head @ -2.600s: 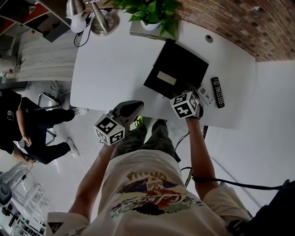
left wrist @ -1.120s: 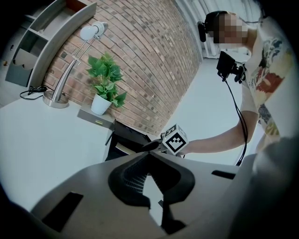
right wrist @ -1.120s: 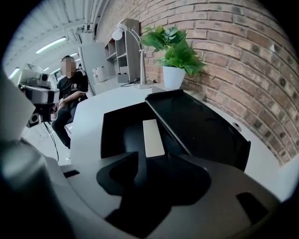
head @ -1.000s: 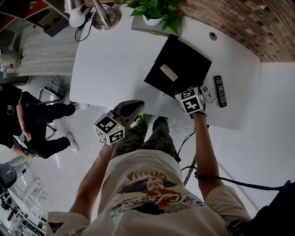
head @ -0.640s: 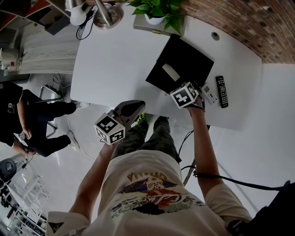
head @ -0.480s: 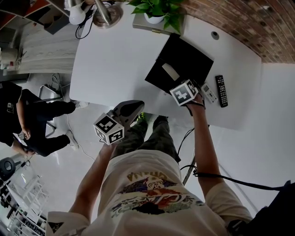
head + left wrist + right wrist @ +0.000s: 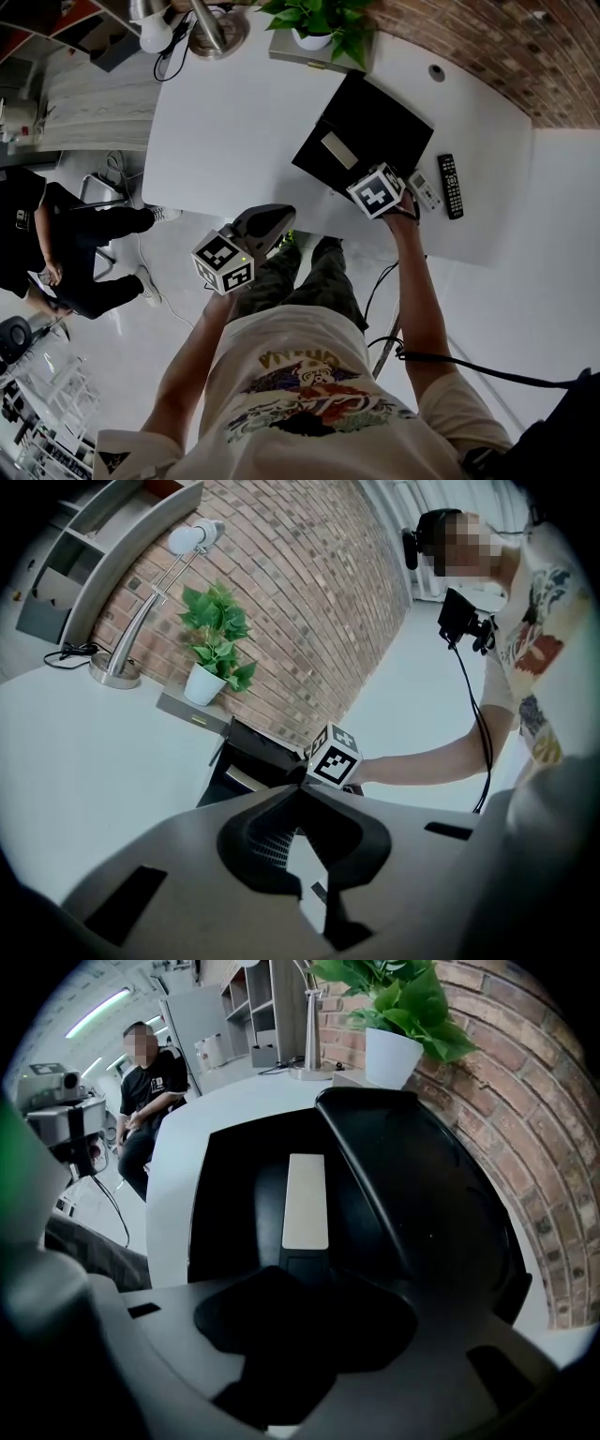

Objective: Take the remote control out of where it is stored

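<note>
Head view: white table [image 7: 234, 122] bearing an open black box [image 7: 375, 122], with the remote control [image 7: 335, 150], a pale bar, flat in the box's tray. At the box's near edge, right gripper [image 7: 375, 190] held close beside the remote control. On the table to that gripper's right, small white remote [image 7: 424, 190] and black remote [image 7: 450, 186] side by side. Off the table, above the person's knees, left gripper [image 7: 265, 223].

Left gripper view: jaw tips drawn together, a slit of light behind them, nothing held. Potted plant [image 7: 217, 644] and lamp [image 7: 141, 611] at the table's far side.

Right gripper view: remote control lengthwise in its slot, dark end nearest the jaws, raised lid [image 7: 422, 1204] to the right. Jaws black against black lining, gap not discernible, nothing visibly gripped.
</note>
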A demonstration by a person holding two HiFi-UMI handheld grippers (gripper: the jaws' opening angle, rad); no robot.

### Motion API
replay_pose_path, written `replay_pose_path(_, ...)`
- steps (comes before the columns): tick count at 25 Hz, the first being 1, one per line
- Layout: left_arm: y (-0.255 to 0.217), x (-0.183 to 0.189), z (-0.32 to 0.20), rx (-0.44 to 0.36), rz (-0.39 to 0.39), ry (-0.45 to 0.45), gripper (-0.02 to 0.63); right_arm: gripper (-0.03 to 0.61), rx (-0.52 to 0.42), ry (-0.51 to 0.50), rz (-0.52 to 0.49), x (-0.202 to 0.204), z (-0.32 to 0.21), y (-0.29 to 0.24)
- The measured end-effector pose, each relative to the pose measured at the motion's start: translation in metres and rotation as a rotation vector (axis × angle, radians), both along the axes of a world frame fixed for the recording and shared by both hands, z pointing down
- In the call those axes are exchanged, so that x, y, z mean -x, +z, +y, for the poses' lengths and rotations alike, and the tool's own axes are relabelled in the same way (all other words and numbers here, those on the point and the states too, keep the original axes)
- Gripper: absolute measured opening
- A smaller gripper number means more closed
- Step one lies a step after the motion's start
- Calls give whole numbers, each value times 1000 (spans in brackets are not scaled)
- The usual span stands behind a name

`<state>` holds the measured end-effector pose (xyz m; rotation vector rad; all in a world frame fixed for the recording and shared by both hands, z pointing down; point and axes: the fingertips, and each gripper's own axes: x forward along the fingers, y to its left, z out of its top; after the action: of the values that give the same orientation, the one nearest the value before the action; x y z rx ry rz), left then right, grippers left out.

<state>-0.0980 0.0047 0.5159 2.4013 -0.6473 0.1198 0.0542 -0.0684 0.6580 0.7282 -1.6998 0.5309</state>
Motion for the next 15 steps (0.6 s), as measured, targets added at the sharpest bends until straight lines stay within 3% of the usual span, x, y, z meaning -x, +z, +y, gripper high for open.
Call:
replay_pose_path(6,-1,2,-1,-3,-3,-4,-3,181,-104,81,-155,10,-7,-18)
replay_pose_path(15,-7,-8,-1,-16,2,17,-3,181,-182,136,-263,10,-7,-42)
